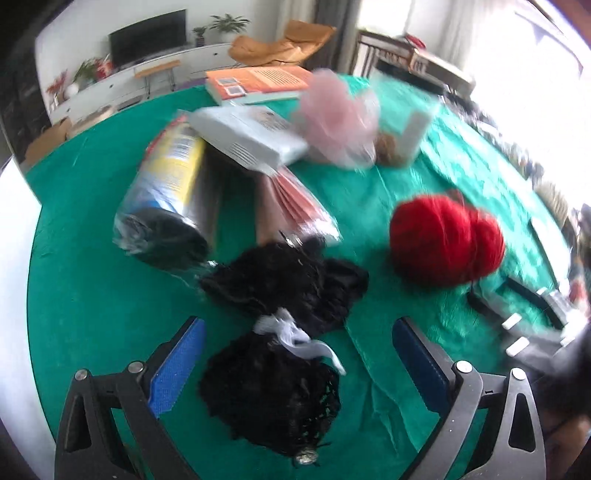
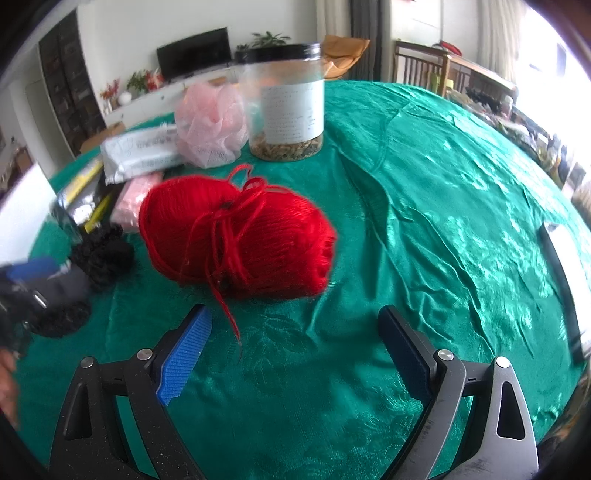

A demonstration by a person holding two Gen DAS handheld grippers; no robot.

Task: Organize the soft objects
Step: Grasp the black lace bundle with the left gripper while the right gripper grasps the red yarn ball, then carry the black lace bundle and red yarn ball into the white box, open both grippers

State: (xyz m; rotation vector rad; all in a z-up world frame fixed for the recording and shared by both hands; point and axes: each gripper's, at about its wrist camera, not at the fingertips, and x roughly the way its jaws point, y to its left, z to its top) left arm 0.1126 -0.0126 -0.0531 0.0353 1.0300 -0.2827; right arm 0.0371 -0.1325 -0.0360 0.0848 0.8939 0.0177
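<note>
Barely started imo: left gripper (image 1: 295, 365) spread wide over the black mesh pouf (image 1: 273, 354), not pinching. Right gripper (image 2: 295, 350) hangs empty, red yarn (image 2: 236, 232) at 11 o'clock, pink pouf (image 2: 210, 123) behind, unsorted.

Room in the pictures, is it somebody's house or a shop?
Most likely a home living room. Behind the table with the green cloth stand a TV on a low white cabinet, potted plants and an orange lounge chair.

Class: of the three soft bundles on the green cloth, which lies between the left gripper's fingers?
The black mesh bundle tied with white ribbon; red yarn and pink puff lie farther off.
</note>
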